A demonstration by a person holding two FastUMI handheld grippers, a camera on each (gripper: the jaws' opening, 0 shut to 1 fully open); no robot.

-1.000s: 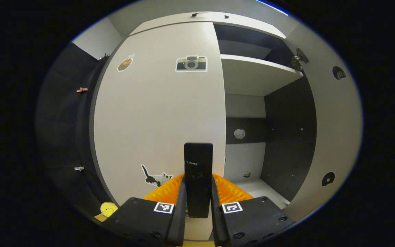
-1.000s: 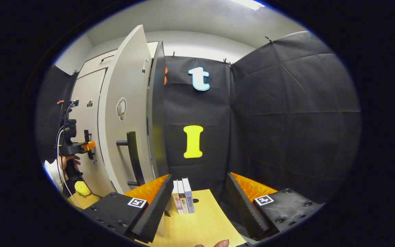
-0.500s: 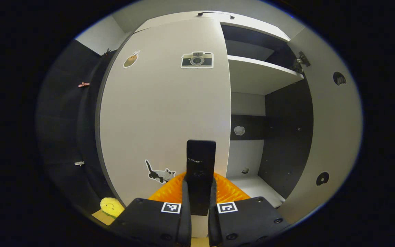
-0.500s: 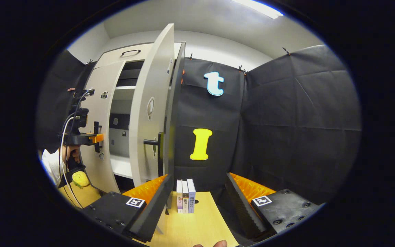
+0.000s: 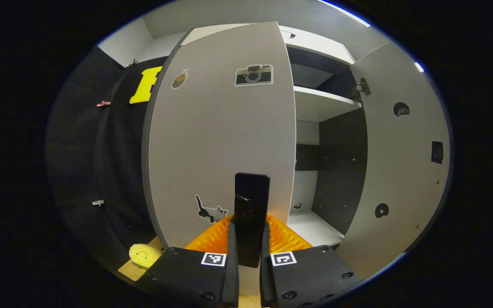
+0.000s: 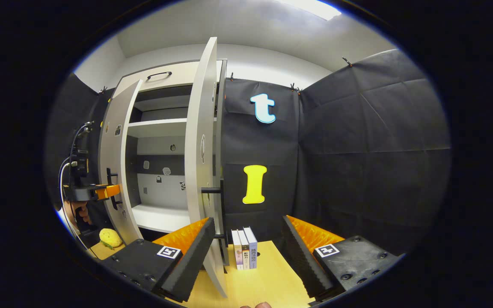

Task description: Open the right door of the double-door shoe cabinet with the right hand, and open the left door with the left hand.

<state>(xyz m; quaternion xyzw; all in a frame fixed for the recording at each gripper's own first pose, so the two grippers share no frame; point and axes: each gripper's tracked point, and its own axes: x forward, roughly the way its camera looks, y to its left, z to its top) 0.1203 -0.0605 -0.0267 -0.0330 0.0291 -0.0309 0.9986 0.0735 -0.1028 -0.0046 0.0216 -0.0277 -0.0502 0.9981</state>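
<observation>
left gripper (image 5: 248, 250): clamped on the flat black bar handle (image 5: 251, 214) of the pale grey left cabinet door (image 5: 221, 128) — both fingers pressed to its sides, handle at 6 o'clock in the left gripper view.
left door: partly swung out, sticker face toward the camera; gap to the cabinet interior showing at 3 o'clock, white shelf (image 5: 321, 105) visible inside.
right gripper (image 6: 246, 252): fingers spread wide, nothing between them; hanging over the light wooden tabletop (image 6: 268, 278), three upright books (image 6: 244, 248) just ahead.
right door: pale grey panel (image 6: 199, 141) standing edge-on at 11 o'clock in the right gripper view, looks fully open, black handle (image 6: 212, 190) free.
stage: right half judged done, left door mid-swing.
risk 1: handle slipping out of the pinch — door moves on an arc, so a straight pull would twist the bar between the pads.
risk 2: door bottom edge catching the small yellow plush toy (image 5: 144, 255) lying on the table at 7 o'clock, near the swing path.
risk 3: over-pulling against the hinge stop, racking the cabinet.
risk 4: idle right gripper drifting into the books or the open door's edge just beside its left finger.
</observation>
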